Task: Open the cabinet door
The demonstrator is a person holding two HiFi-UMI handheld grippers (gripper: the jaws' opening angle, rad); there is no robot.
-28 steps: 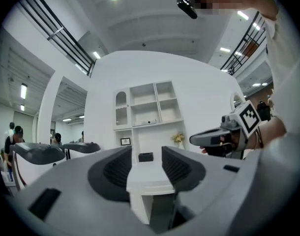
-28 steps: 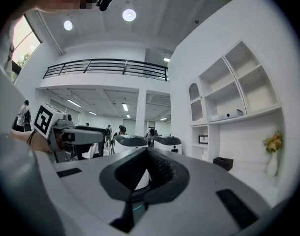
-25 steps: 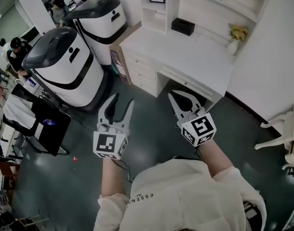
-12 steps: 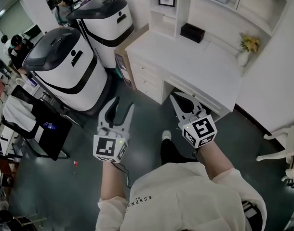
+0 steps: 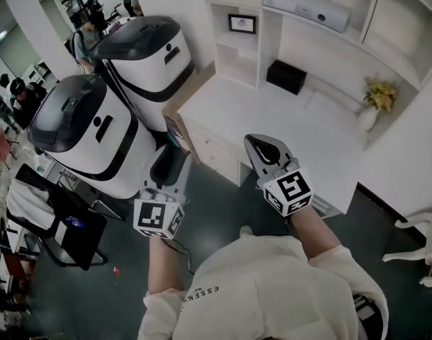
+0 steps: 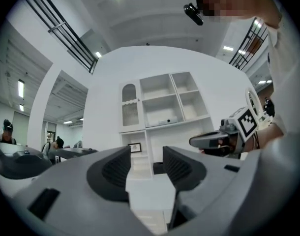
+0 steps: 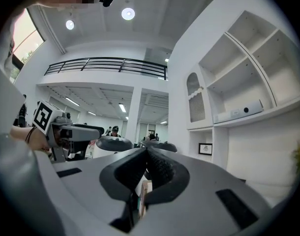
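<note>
glossy plastic robot shells (image 5: 95,133), matt white desk (image 5: 301,119), shiny dark floor (image 5: 223,204).

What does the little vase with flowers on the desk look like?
The vase is small, white and rounded, and looks smooth like china. A bunch of yellow flowers with a bit of green sticks out of its top. It stands upright on the white desk, at the far right corner, close to the wall. Only the desk touches it.
</note>
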